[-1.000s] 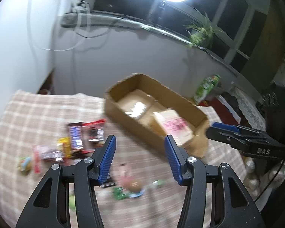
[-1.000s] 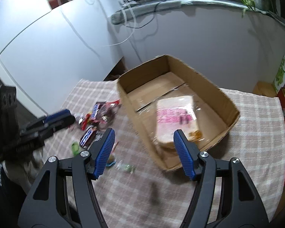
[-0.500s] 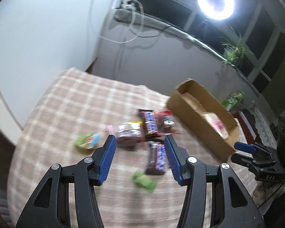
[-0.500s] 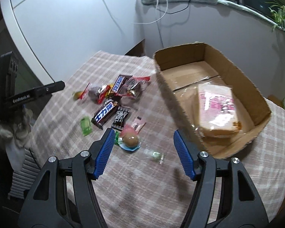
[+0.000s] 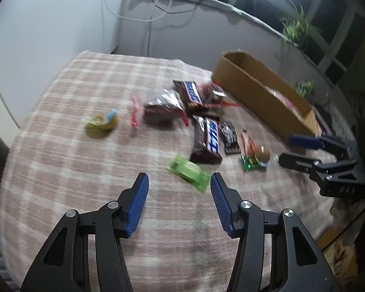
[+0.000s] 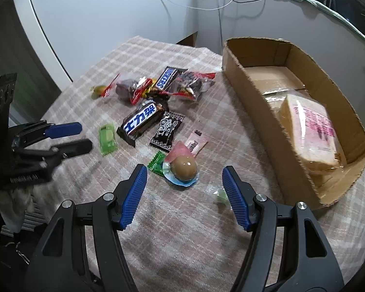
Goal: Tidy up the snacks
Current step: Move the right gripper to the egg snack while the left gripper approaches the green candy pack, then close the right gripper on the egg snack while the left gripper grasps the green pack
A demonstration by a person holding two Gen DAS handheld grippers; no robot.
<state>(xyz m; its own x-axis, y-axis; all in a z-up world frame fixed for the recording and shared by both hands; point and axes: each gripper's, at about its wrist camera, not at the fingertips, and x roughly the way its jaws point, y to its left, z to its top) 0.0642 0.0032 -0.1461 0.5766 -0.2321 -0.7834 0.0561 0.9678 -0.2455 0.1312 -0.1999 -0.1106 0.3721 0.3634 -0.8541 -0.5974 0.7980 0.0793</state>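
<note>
Several snacks lie on the checked cloth (image 6: pixel 182 231): a Snickers bar (image 6: pixel 140 121), a black packet (image 6: pixel 168 131), a green packet (image 6: pixel 107 139), a packed brown egg (image 6: pixel 183 168) and a small green candy (image 6: pixel 221 194). A cardboard box (image 6: pixel 245 90) at the right holds wrapped bread (image 6: pixel 314 133). My left gripper (image 5: pixel 178 182) is open and empty, just short of the green packet (image 5: pixel 188 172). My right gripper (image 6: pixel 184 174) is open and empty, its fingertips either side of the egg, above it.
A second Snickers bar (image 6: pixel 169 77), a red-edged bag (image 6: pixel 194 82), a dark bag (image 6: pixel 131 88) and a yellow-green sweet (image 6: pixel 98 90) lie farther back. A white wall and cables stand behind the table. The table edge drops off at the left.
Both grippers have swung from the box to the loose snacks and come lower. The left now faces the green packet; the right sits over the egg.
</note>
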